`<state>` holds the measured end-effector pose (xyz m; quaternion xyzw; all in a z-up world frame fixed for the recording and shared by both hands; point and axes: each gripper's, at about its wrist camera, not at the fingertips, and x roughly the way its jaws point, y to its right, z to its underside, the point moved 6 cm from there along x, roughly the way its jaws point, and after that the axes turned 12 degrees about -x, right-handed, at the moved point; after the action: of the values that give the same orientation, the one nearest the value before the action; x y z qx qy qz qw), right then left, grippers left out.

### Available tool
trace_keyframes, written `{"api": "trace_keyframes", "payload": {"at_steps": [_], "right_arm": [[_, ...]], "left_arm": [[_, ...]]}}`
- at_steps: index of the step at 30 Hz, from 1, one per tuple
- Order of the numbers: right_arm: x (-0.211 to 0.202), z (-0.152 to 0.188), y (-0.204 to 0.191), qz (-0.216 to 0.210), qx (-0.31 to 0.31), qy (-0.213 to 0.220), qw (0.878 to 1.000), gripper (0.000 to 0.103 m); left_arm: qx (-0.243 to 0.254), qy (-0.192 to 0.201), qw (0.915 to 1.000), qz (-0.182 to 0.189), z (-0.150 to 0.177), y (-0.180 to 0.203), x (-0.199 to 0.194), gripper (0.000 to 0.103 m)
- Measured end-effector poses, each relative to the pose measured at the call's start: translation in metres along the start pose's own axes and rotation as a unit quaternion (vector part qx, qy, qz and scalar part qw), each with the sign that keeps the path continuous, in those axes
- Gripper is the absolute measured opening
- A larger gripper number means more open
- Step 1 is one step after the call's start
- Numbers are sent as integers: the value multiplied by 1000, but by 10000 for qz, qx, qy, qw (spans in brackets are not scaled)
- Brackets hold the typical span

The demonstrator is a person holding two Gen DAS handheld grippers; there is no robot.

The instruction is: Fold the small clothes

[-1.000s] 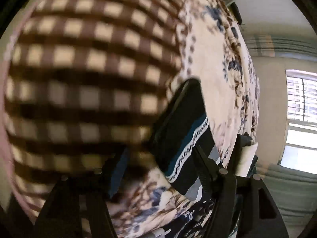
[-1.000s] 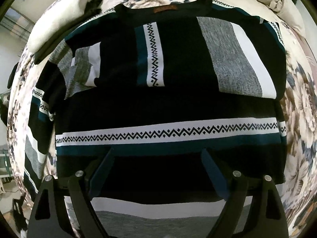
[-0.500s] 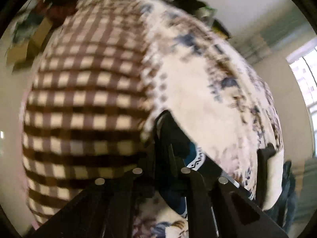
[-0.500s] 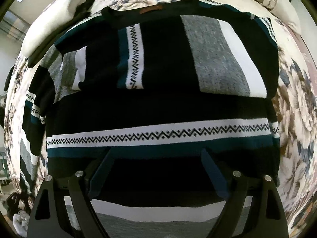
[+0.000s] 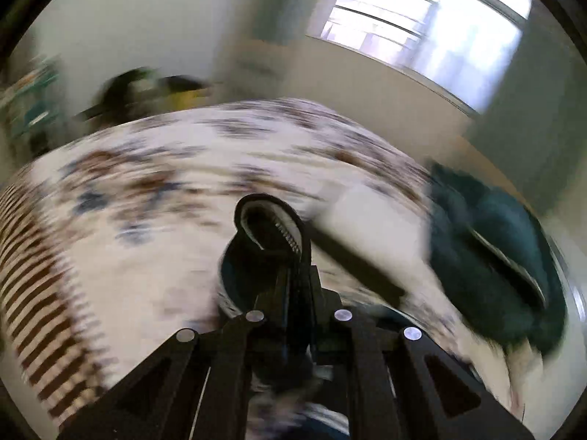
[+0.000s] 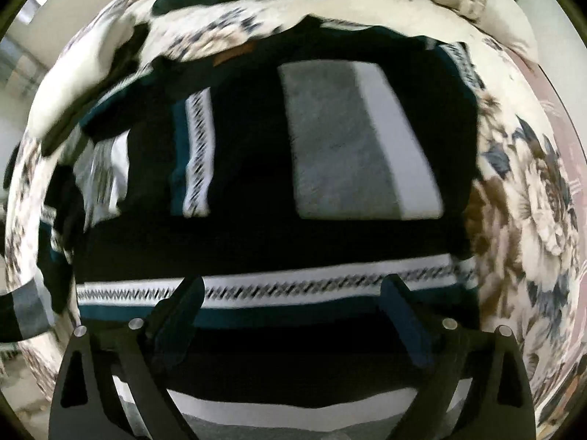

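A black sweater with white zigzag, teal and grey bands lies spread on a floral bedspread, one sleeve folded across its chest. My right gripper is open and hovers just above the sweater's lower part. My left gripper is shut on the sweater's sleeve cuff, whose open end loops up in front of the fingers, lifted off the floral bedspread. The left wrist view is motion-blurred.
A brown checked blanket lies at the left. A dark green bundle and a white pillow lie at the right. A window is above. White cloth and a cream pillow border the sweater.
My left gripper closed on the sleeve cuff and swung fast, from facing the checked blanket toward the window and green bundle. The right gripper drifted slightly, still open over the sweater.
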<state>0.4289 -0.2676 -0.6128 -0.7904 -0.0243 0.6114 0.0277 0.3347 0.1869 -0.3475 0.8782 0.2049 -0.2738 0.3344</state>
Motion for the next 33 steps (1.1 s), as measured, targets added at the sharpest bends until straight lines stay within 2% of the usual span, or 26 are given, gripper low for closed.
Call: {"api": "trace_keyframes", "payload": {"at_steps": [1, 2, 4, 8, 10, 11, 13, 16, 18, 19, 20, 22, 25, 26, 28, 29, 31, 33], "right_arm": [[-1, -2, 7, 15, 58, 19, 10000, 98], [-2, -3, 20, 35, 150, 32, 9999, 98], [-3, -3, 40, 42, 304, 32, 9995, 98], [-3, 5, 97, 144, 741, -23, 9971, 98], [-3, 9, 122, 216, 900, -46, 9957, 98], [-2, 12, 135, 247, 973, -52, 9949, 98], [-1, 15, 153, 300, 1077, -90, 9937, 98], [2, 22, 178, 310, 1226, -151, 9919, 98], [3, 25, 191, 291, 1232, -191, 9918, 98], [3, 26, 197, 255, 1226, -214, 9919, 98], [1, 27, 202, 234, 1234, -220, 9918, 98], [-4, 30, 212, 179, 1278, -196, 9914, 98], [-21, 30, 228, -45, 1546, -57, 9879, 98], [-27, 27, 231, -173, 1659, 27, 9860, 98], [-40, 17, 233, -494, 1837, 227, 9815, 98], [-44, 9, 229, -669, 1894, 316, 9791, 98], [-47, -8, 218, -925, 1931, 435, 9758, 98], [-44, -32, 199, -1199, 1818, 533, 9746, 98]], "left_arm": [[268, -215, 9990, 284, 18, 41, 7, 6], [424, -411, 9972, 453, 31, 65, 13, 6], [806, -964, 9880, 894, 74, 128, 28, 6], [1637, -1868, 9561, 1552, 177, 236, 47, 6], [2085, -2263, 9349, 1771, 233, 279, 55, 6], [2186, -2352, 9298, 1801, 247, 290, 57, 6], [2440, -2723, 9115, 1885, 295, 317, 67, 6], [2630, -3238, 8916, 1761, 342, 333, 85, 9], [2736, -3529, 8797, 1633, 366, 338, 90, 22], [2759, -3685, 8724, 1640, 375, 338, 93, 38], [2772, -3708, 8715, 1618, 376, 333, 94, 63], [2729, -3656, 8747, 1635, 365, 325, 90, 84], [2531, -3493, 8882, 1579, 320, 299, 90, 84], [2428, -3384, 8967, 1497, 298, 283, 91, 84], [2327, -2954, 9205, 1064, 245, 239, 97, 84], [2320, -2762, 9289, 842, 227, 221, 102, 84], [2362, -2396, 9414, 233, 187, 176, 124, 84], [2322, -2300, 9447, -272, 167, 140, 148, 84]]}}
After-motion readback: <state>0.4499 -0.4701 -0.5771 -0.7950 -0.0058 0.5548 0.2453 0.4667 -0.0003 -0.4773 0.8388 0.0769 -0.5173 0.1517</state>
